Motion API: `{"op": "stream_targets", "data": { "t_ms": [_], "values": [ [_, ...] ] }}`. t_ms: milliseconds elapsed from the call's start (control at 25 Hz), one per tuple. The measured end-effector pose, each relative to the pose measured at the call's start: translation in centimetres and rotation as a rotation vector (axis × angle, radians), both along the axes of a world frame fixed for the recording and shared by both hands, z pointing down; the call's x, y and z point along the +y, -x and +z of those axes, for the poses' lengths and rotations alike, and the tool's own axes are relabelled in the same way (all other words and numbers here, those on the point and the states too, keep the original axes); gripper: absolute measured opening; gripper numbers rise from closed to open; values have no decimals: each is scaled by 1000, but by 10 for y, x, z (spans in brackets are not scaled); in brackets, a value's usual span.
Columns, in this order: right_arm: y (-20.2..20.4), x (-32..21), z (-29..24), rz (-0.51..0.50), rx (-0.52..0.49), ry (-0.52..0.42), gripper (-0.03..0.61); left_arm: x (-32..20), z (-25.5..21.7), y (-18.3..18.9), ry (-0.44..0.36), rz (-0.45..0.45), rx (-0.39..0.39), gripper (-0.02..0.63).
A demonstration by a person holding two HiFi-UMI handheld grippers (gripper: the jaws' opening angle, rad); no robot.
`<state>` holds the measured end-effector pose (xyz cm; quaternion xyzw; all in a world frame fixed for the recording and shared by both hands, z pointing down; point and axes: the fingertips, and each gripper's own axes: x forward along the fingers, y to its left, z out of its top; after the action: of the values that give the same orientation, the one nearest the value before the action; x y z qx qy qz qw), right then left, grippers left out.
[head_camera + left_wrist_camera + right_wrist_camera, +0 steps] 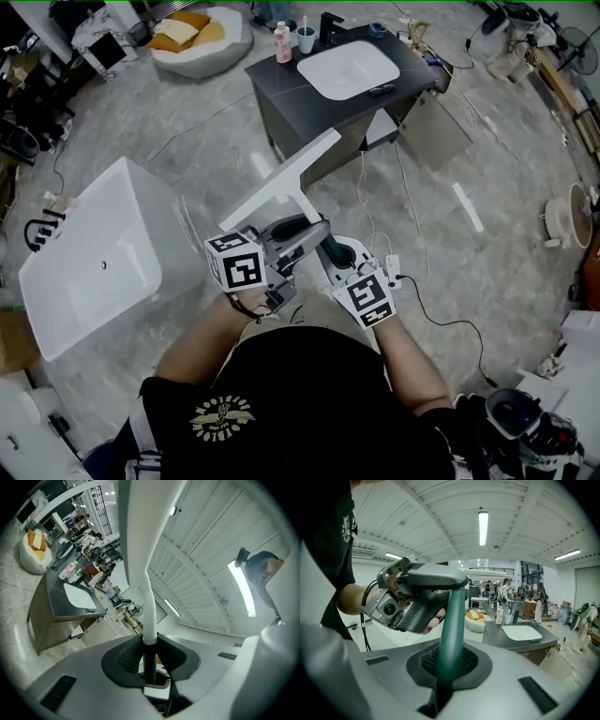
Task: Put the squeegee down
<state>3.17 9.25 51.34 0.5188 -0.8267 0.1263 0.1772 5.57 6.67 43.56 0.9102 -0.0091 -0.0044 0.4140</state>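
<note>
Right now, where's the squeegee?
Head view, centre: the squeegee is held by left gripper and right gripper, between the bathtub at left and sink cabinet ahead.

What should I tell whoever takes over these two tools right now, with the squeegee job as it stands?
Left tool: shut on the squeegee, gripping its white neck.
Right tool: shut on the same squeegee, on its green handle.
Where: the squeegee is held in the air in front of the person, above the floor. Its blade points toward the dark vanity counter, and the white bathtub is to the left.
Done: nothing has been set down yet.
Left to do: choose a surface, lower the squeegee onto it, then open both tools.
</note>
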Motion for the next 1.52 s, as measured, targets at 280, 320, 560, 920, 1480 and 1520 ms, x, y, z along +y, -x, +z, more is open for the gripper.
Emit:
{"op": "stream_targets", "data": {
  "t_ms": [280, 320, 560, 920, 1480, 1520],
  "values": [
    [56, 52, -6, 233, -89, 56, 28, 60, 31, 95, -371, 83, -160, 266],
    [53, 61, -10, 275, -74, 45, 28, 60, 33, 110, -429, 41, -173, 265],
    [11, 121, -41, 442, 58, -33, 28, 22, 1, 201, -692, -374, -188, 81],
    [-33, 197, -89, 463, 93, -145, 28, 66, -61, 267, -980, -621, -362, 23],
    [-47, 337, -108, 289, 68, -198, 28, 265, -97, 240, -977, -697, -368, 23],
    [-47, 340, -110, 283, 66, -202, 28, 269, -100, 241, -978, -703, -372, 23]
  ]
}}
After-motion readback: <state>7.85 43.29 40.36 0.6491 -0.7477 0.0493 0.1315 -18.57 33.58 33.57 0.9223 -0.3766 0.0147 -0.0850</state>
